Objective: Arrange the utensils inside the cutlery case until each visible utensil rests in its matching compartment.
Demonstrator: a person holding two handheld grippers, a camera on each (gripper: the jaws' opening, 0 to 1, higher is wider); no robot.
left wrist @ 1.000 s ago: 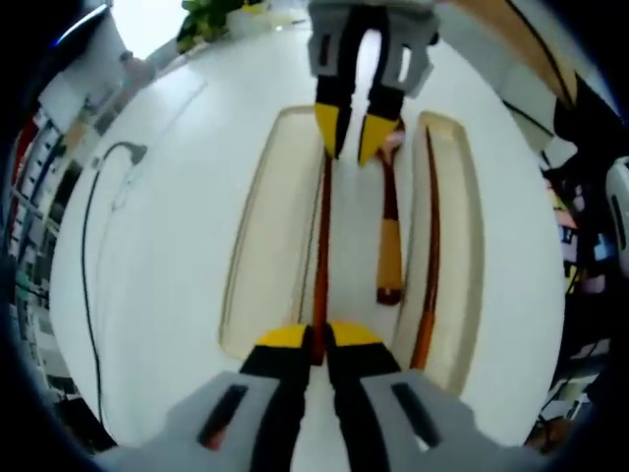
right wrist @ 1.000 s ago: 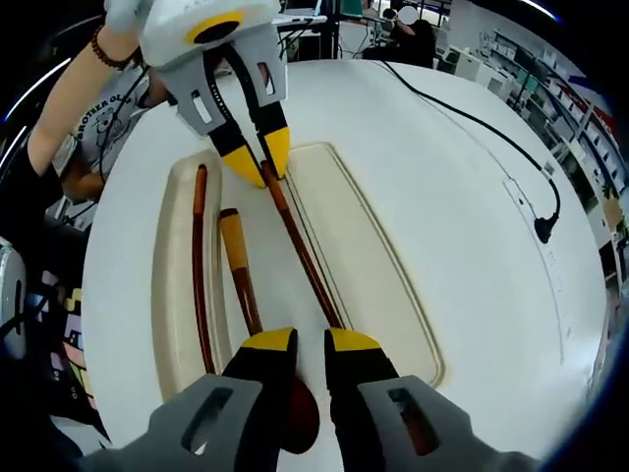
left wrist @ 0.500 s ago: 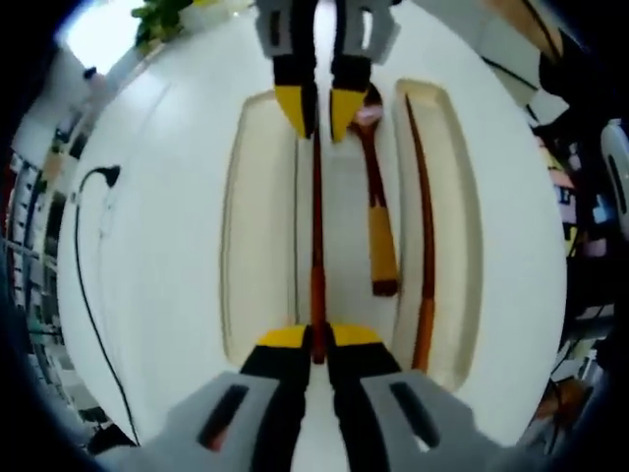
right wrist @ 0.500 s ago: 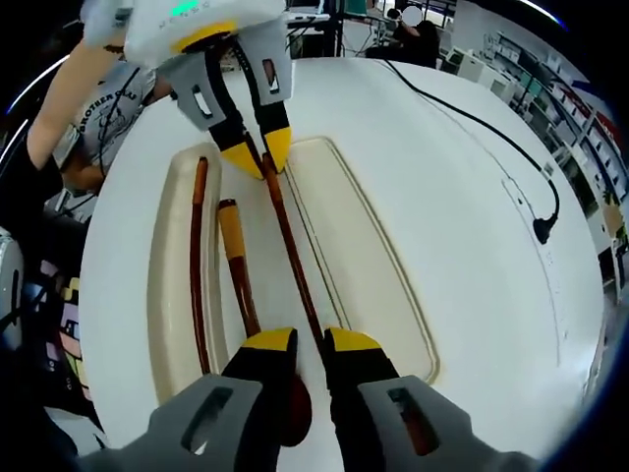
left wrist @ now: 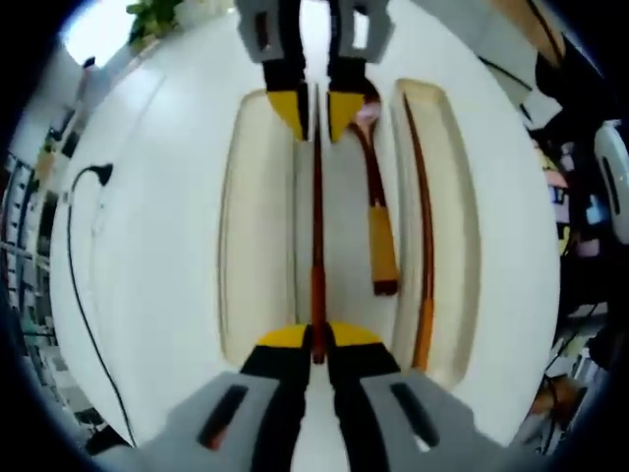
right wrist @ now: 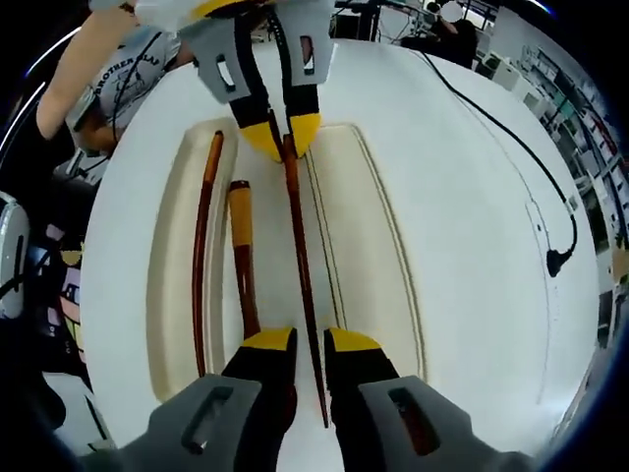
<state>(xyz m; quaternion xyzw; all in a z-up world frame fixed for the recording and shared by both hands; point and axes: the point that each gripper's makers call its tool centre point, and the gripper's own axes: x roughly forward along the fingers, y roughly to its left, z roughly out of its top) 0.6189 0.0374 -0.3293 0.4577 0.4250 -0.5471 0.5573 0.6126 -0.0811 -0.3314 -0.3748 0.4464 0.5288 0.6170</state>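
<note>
Between both grippers | chopstick [left wrist: 317,211] spans left gripper [left wrist: 317,337] to right gripper [right wrist: 311,341]

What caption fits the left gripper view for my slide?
Both grippers, left and right, hold one chopstick over the cutlery case.

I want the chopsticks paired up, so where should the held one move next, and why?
Probably sideways over the spoon into the outer compartment. The held chopstick runs from left gripper to right gripper along a divider, and the other chopstick lies there.
</note>
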